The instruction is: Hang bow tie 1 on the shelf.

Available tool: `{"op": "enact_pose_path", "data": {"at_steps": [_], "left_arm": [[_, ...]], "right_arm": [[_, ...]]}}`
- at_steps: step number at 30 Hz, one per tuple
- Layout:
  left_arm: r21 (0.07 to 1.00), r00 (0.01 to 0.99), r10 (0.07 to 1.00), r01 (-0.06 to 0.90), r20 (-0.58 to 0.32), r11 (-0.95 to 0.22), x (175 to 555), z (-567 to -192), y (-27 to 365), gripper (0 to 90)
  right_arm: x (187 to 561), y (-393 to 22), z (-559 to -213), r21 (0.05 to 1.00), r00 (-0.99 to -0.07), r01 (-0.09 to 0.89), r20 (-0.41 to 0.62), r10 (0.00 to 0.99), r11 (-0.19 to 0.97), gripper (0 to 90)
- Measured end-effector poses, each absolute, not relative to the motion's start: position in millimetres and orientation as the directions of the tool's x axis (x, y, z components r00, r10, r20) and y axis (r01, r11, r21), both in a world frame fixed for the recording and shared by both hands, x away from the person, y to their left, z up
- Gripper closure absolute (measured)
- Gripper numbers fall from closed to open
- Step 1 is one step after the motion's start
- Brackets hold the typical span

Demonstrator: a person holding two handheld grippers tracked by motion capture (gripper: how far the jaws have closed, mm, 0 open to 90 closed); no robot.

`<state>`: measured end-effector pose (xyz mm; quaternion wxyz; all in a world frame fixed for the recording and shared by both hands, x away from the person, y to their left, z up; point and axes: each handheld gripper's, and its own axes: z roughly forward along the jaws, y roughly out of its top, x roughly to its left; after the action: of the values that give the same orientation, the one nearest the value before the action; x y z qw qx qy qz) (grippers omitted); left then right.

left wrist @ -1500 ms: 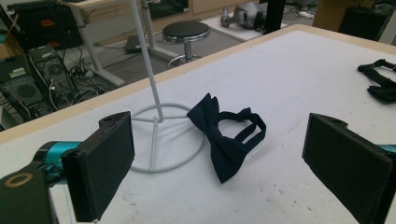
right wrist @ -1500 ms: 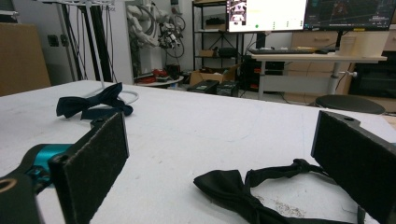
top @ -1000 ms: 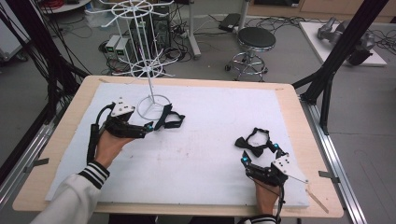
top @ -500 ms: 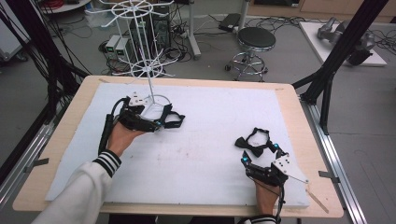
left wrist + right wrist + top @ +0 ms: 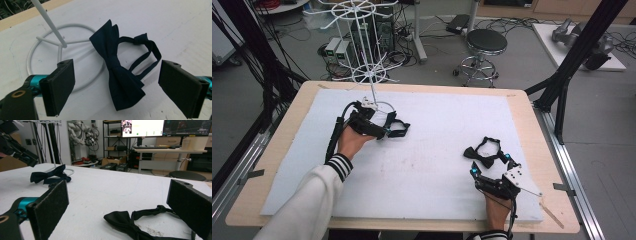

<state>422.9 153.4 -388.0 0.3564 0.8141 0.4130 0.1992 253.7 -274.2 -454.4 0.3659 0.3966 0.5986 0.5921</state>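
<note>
Hovering my left gripper (image 5: 117,82) over the navy bow tie (image 5: 117,75), I've just been narrowing its wide jaws, which aren't touching it. The white wire stand's base ring (image 5: 32,52) crowds one jaw. My right gripper (image 5: 117,205) gapes beside the black bow tie (image 5: 130,222).

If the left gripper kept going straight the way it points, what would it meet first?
Most likely the navy bow tie, lying on the white mat between the open jaws of the left gripper. The wire stand's base ring sits off to one side; depth is uncertain.
</note>
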Motion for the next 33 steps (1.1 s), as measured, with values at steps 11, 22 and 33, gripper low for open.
{"op": "enact_pose_path", "data": {"at_steps": [11, 22, 33], "left_arm": [[0.72, 0.559, 0.829, 0.572, 0.007, -0.392, 432.4, -400.3, 145.4, 19.8], [0.7, 0.543, 0.84, 0.602, -0.006, -0.384, 441.5, -410.5, 139.9, 27.5], [0.689, 0.514, 0.857, 0.635, -0.04, -0.349, 449.6, -419.0, 137.8, 36.0]], "right_arm": [[253.7, -274.2, -454.4, 0.999, -0.417, 0.041, 0.033, 0.908, -0.017, 3.3], [253.5, -274.2, -454.5, 0.999, -0.418, 0.039, 0.031, 0.908, -0.016, 3.3], [253.7, -274.5, -454.5, 0.999, -0.418, 0.034, 0.03, 0.908, -0.017, 3.3]]}}
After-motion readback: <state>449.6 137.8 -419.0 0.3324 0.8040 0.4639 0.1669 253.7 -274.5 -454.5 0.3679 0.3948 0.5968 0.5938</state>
